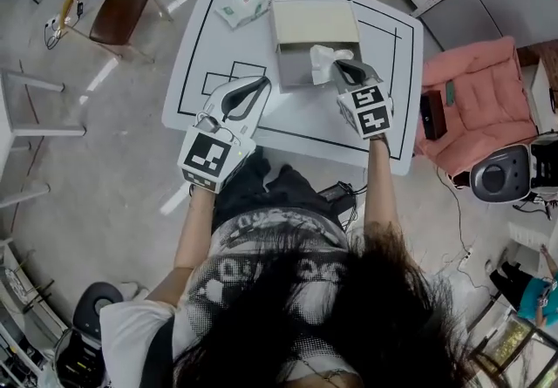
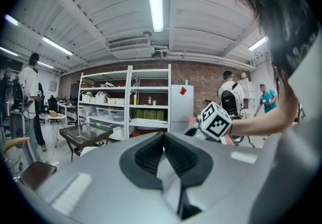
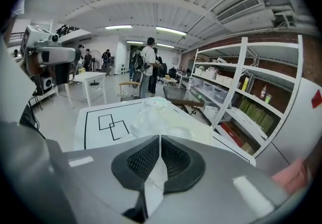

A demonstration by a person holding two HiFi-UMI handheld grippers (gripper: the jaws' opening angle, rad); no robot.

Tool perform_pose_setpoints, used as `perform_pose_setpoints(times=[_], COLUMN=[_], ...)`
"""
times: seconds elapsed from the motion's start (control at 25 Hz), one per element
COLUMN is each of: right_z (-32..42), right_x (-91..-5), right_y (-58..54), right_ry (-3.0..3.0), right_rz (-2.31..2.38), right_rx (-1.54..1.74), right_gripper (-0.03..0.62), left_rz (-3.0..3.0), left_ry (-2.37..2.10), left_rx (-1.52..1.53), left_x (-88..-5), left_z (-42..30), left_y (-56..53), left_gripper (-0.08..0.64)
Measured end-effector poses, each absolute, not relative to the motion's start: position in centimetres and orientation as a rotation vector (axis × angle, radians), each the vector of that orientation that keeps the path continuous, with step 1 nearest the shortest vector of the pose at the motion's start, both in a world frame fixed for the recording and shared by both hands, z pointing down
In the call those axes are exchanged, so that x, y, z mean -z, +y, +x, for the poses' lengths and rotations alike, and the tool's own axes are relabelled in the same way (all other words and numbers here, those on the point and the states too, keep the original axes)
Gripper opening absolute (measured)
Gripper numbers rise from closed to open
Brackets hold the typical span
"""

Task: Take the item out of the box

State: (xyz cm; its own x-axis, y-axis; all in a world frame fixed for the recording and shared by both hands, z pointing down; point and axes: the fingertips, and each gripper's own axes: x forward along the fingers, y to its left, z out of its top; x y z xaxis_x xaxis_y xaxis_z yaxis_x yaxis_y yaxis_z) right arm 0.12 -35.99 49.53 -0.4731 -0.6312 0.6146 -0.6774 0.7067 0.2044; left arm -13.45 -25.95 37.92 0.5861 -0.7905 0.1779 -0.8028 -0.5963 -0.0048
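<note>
A beige tissue box [image 1: 314, 27] lies on the white table [image 1: 296, 125], with a white tissue [image 1: 324, 59] standing up from its near end. My right gripper [image 1: 346, 74] is shut on that tissue. In the right gripper view the tissue [image 3: 155, 180] is pinched between the black pads [image 3: 173, 160] and bunches up beyond the tips. My left gripper [image 1: 251, 95] hovers over the table's front left part with its jaws together and nothing in them. In the left gripper view the left gripper [image 2: 163, 138] points out at the room.
A pack of wet wipes [image 1: 244, 1] lies at the table's far left, beside the box. Black lines are marked on the tabletop [image 3: 108, 122]. A brown chair [image 1: 122, 13] stands to the left, a pink padded chair [image 1: 475, 90] to the right. People and shelves [image 2: 126, 102] are farther off.
</note>
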Motion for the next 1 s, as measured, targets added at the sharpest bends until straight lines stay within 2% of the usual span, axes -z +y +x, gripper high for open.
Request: perform_pose_setpoints(times=[0.52, 1.0], right_z=[5.8, 10.2], right_x=[-43.6, -44.4], right_y=[-26.6, -21.8], right_ry=[-2.407, -2.493], right_rz=[1.113, 1.048], right_rx=[-0.089, -0.122], right_gripper=[0.017, 0.017], left_rz=[2.745, 2.643], left_ry=[-1.378, -1.442], left_rx=[-0.298, -0.369], left_x=[-37.6, -40.2], left_z=[-6.6, -1.4], left_y=[-22.5, -18.0], left_gripper=[0.000, 0.000])
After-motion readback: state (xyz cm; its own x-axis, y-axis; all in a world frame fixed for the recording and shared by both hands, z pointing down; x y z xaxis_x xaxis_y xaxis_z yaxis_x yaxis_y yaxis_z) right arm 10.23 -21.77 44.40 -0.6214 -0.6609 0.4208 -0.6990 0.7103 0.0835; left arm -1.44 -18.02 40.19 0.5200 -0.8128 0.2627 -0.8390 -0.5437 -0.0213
